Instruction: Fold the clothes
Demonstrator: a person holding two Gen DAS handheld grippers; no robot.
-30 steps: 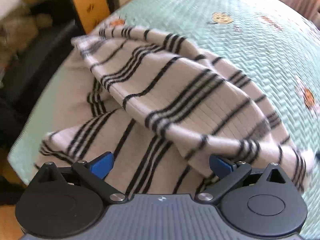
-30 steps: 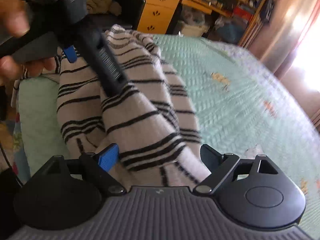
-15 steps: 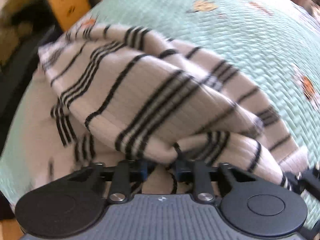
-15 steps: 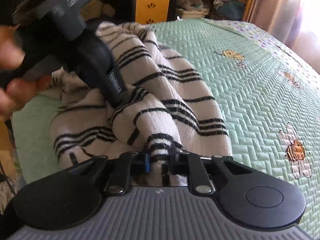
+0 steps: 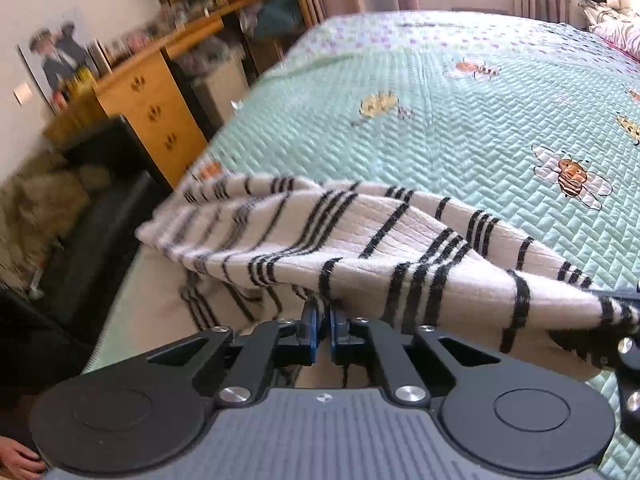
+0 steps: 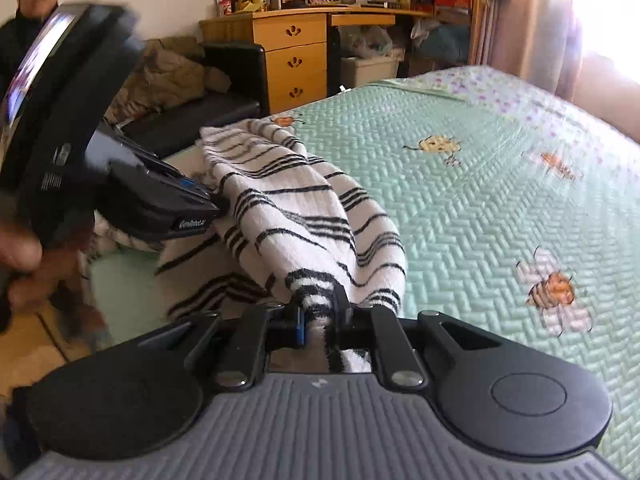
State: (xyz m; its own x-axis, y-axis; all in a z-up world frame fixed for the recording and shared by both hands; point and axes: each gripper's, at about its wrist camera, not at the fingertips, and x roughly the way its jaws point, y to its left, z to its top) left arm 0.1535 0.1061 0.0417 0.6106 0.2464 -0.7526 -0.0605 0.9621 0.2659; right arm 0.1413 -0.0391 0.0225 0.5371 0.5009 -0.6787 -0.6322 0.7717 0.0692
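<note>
A white knit sweater with black stripes [image 5: 360, 240] hangs lifted off the near corner of the green quilted bed [image 5: 460, 128]. My left gripper [image 5: 323, 312] is shut on a thin edge of it, the cloth draping to the right. In the right wrist view the same sweater [image 6: 304, 216] runs toward me, and my right gripper [image 6: 320, 312] is shut on a bunched striped fold. The left gripper [image 6: 208, 196] shows there too, pinching the sweater's left side, held by a person's hand [image 6: 20, 248].
Beyond the bed's corner stand a wooden desk with drawers [image 6: 296, 64] and a black seat piled with clothes [image 6: 180, 76]. Curtains [image 6: 540, 20] hang at the right. The quilt stretches away with bee pictures [image 6: 556, 284].
Both grippers went from open around the sweater to shut on it. Both have since risen and tilted up, lifting the cloth off the bed; more of the room shows.
</note>
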